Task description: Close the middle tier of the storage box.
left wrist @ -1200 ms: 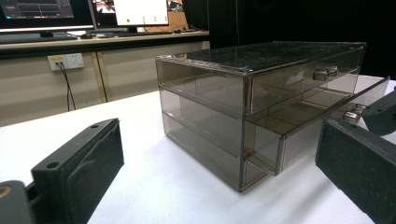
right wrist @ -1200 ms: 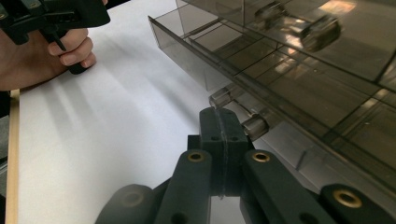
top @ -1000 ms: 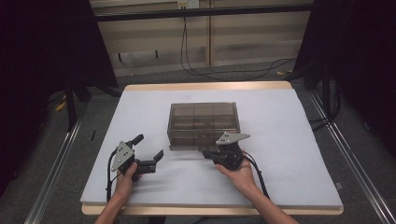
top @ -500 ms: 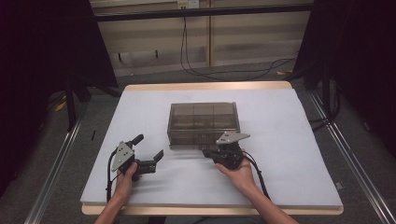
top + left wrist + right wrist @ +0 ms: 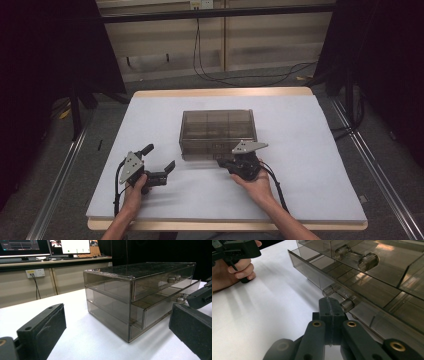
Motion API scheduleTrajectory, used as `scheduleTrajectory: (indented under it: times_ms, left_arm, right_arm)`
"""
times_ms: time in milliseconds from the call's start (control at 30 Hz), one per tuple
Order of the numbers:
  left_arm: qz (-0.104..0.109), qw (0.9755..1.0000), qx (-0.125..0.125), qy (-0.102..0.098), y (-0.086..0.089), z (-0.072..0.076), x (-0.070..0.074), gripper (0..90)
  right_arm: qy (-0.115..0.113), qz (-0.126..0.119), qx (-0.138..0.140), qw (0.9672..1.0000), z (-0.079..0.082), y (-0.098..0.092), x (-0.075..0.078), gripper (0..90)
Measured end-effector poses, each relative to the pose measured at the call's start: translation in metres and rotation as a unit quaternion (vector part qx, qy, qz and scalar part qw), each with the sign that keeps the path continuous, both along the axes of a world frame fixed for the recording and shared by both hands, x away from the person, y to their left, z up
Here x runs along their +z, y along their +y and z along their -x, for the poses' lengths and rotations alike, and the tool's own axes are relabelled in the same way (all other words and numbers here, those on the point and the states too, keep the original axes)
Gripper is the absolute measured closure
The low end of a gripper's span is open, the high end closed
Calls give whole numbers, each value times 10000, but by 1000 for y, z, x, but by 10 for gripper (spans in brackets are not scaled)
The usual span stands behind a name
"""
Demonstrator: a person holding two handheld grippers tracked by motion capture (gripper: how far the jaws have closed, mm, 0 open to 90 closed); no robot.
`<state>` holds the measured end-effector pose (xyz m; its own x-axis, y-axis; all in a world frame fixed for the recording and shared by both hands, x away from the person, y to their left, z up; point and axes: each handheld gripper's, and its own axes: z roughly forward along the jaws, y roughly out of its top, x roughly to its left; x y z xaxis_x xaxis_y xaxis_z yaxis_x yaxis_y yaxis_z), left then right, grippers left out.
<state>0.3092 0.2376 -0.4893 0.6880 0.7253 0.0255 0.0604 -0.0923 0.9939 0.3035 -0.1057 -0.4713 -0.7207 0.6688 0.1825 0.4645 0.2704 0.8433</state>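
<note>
Smoked plastic drawer box [image 5: 217, 134] sits mid-table [image 5: 310, 150], lower drawer [image 5: 342, 293] slightly out, right gripper [image 5: 333, 305] fingers pressed together at its handle [image 5: 338, 296], left gripper [image 5: 159, 163] fingers wide apart nearby; unheld, the box could slide if the drawer is tugged.

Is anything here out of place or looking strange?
Only one thing: the lower drawer of the smoky box sticks out slightly, while the upper drawer sits flush. The shut right tongs are at its handle. Nothing looks spilled or damaged.
</note>
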Motion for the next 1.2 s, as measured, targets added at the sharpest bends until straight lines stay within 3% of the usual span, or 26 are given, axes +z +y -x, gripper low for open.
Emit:
scheduleTrajectory:
  times_ms: [600,867,1200]
  left_arm:
    - [-2,10000,-4,9,0,0,0,9]
    - [9,10000,-7,-7,0,0,0,9]
    - [3,10000,-8,-11,0,0,0,9]
  right_arm:
    - [-15,-116,-132,9998,-7,-1,-1,900]
    - [-224,-6,-301,9993,-8,-3,-1,900]
    - [-304,-46,-359,9989,-10,-5,-2,900]
